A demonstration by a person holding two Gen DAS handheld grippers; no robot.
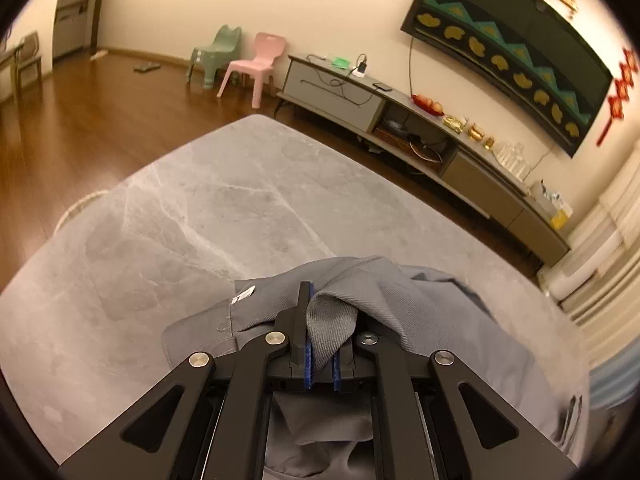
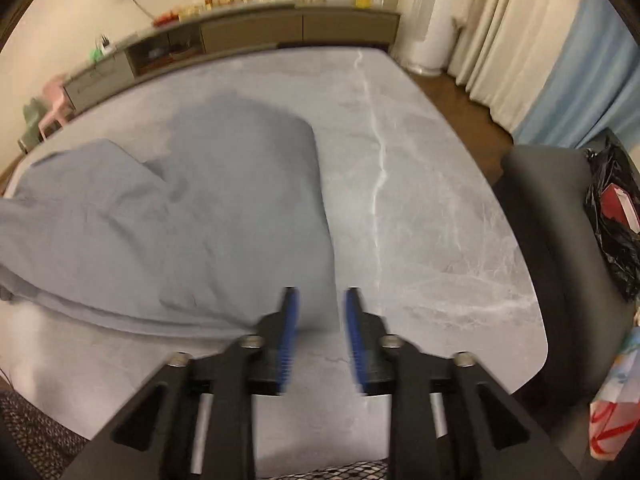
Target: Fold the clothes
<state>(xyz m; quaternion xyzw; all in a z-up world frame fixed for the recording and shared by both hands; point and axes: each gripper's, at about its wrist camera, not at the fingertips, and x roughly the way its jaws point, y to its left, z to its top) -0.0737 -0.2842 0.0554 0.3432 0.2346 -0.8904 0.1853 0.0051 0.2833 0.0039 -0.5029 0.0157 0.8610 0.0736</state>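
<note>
Grey twill fabric is pinched between the blue pads of the left claw [image 1: 320,320], whose jaws are clamped nearly together on a raised fold of the garment [image 1: 400,304]. That garment, a grey piece of clothing with a small white label [image 1: 243,295] near one hem, lies bunched on the near part of the marble-patterned table [image 1: 200,208]. In the left wrist view a wide stretch of bare tabletop runs from the cloth out to the table's rounded far corner, with wooden floor [image 1: 80,120] beyond.

In the right wrist view, which is motion-blurred, the right claw [image 2: 320,300] hangs over the near side of the table with its jaws parted and nothing pressed between the blue pads. The garment's right edge runs just under and beside its left finger, while the cloth spreads away to the left in soft humps. To the right of that edge the table is bare up to its curved rim, where a dark chair [image 2: 560,208] stands close against it. A low TV cabinet [image 2: 248,28] lines the far wall, well apart from the table.
</note>
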